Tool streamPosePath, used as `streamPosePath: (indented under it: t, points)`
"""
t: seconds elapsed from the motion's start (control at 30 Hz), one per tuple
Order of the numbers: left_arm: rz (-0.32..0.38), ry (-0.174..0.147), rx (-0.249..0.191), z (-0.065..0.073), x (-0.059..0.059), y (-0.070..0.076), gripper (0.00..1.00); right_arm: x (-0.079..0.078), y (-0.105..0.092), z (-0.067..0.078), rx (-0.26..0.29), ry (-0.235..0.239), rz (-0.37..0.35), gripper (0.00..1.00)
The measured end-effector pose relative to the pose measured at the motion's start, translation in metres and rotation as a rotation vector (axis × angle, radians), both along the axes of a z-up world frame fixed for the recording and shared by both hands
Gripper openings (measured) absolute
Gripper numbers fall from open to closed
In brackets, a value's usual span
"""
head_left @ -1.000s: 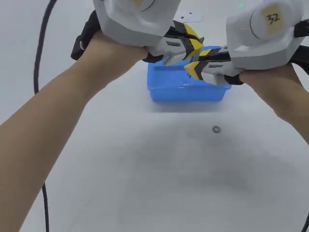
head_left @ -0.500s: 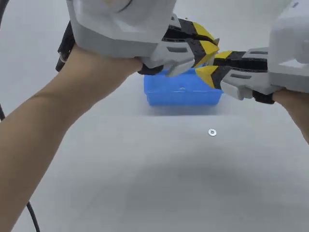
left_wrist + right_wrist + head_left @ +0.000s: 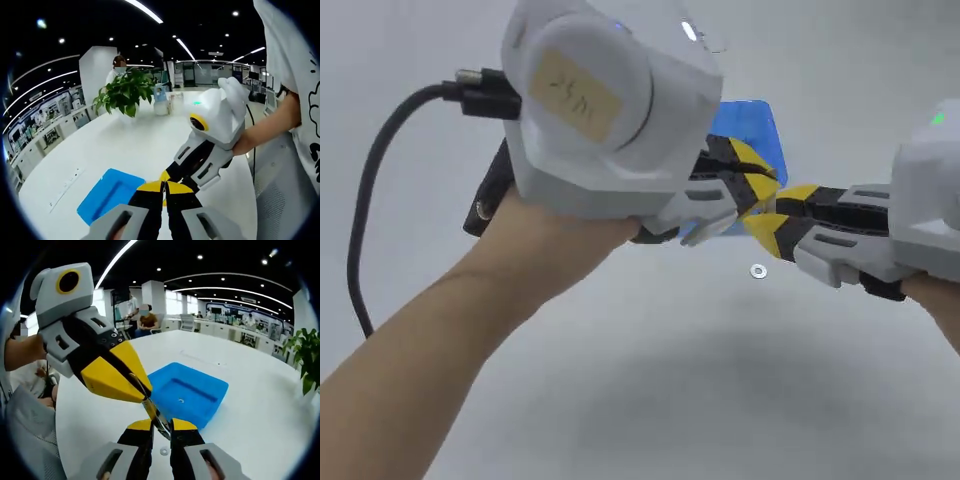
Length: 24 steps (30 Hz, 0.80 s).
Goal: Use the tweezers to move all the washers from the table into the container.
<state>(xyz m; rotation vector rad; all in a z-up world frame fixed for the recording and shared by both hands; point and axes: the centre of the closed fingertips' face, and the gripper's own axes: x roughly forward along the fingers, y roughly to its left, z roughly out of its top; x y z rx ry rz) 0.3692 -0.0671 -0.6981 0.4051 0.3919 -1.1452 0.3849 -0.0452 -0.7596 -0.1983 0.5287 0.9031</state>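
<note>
both sets of jaws are closed right now. the right hand-held gripper (image 3: pixel 161 428) is clamped on the tweezers (image 3: pixel 156 416). the left hand-held gripper (image 3: pixel 141 391) meets it tip to tip, jaws pressed together, and the far end of the tweezers runs into them, so it looks pinched there too.

one washer (image 3: pixel 758 271) lies flat on the white surface (image 3: pixel 650 400) just under the meeting tips, slightly to the right hand-held gripper's side, with nothing touching it. the blue container (image 3: pixel 189 390) sits just past the tips, open top up, with a second washer (image 3: pixel 181 401) on its floor.

room-wise, there's a wide bare stretch of surface on the near side of both hand-held grippers and all around the container. in the left gripper view the surface's rounded edge runs behind the right hand-held gripper, close to the person's shirt (image 3: pixel 300 90).

what crowds each tip is mostly the other hand-held gripper. a black cable (image 3: pixel 375 190) loops off the back of the left one, away from the work. a potted plant (image 3: pixel 122 92) stands well beyond the container.
</note>
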Motion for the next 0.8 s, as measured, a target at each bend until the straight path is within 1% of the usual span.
streamPosePath:
  t: [0.07, 0.13, 0.2, 0.27, 0.37, 0.47, 0.57, 0.7, 0.8]
  points:
    - [-0.006, 0.018, 0.012, -0.006, -0.002, -0.001, 0.0, -0.004, 0.001, -0.006, -0.012, 0.022, 0.014, 0.09]
    - [-0.009, 0.023, 0.018, -0.011, -0.004, -0.002, 0.0, -0.005, 0.001, -0.011, -0.024, 0.024, 0.018, 0.08]
    - [-0.01, 0.03, 0.027, -0.015, -0.006, -0.002, 0.0, -0.007, 0.0, -0.016, -0.026, 0.046, 0.021, 0.09]
    - [-0.01, 0.04, 0.023, -0.016, -0.007, -0.002, 0.0, -0.007, -0.001, -0.017, -0.028, 0.049, 0.02, 0.09]
    - [-0.02, 0.047, 0.031, -0.02, -0.008, -0.005, 0.0, -0.009, -0.003, -0.021, -0.03, 0.065, 0.017, 0.09]
    - [-0.028, 0.037, 0.049, -0.022, -0.007, -0.005, 0.0, -0.009, -0.004, -0.023, -0.019, 0.075, 0.008, 0.09]
    - [-0.032, 0.043, 0.06, -0.025, -0.008, -0.006, 0.0, -0.009, -0.003, -0.026, -0.022, 0.086, 0.009, 0.09]
    - [-0.028, 0.04, 0.065, -0.025, -0.007, -0.005, 0.0, -0.009, -0.003, -0.026, -0.025, 0.083, 0.01, 0.09]
    - [-0.025, 0.029, 0.068, -0.024, -0.005, -0.005, 0.0, -0.007, -0.003, -0.025, -0.021, 0.08, 0.006, 0.09]
